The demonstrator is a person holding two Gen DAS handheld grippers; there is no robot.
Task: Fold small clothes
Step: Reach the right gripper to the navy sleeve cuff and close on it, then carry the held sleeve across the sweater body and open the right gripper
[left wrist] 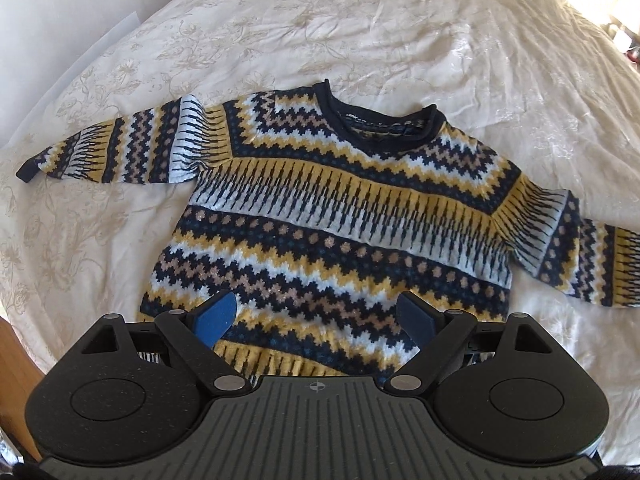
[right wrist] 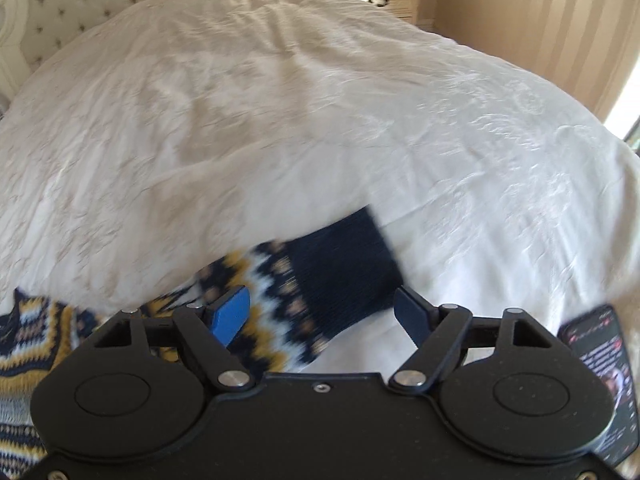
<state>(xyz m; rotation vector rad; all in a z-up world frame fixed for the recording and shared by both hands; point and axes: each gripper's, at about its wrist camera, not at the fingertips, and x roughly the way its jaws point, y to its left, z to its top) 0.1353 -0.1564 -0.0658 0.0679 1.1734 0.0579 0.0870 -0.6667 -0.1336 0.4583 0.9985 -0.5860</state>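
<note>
The patterned sweater (left wrist: 332,216) is lying spread flat on the bed (left wrist: 360,32), sleeves out, ready for folding. The left hand-held gripper (left wrist: 316,316) is hovering wide open and empty over its hem; the right hand-held gripper (right wrist: 320,316), gaping and gripping nothing, is straddling the navy cuff (right wrist: 344,264).

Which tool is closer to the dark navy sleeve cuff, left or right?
Right. The right tool hangs open directly over the navy cuff lying on the bedspread. The left tool is open above the sweater's hem, away from either cuff.
</note>
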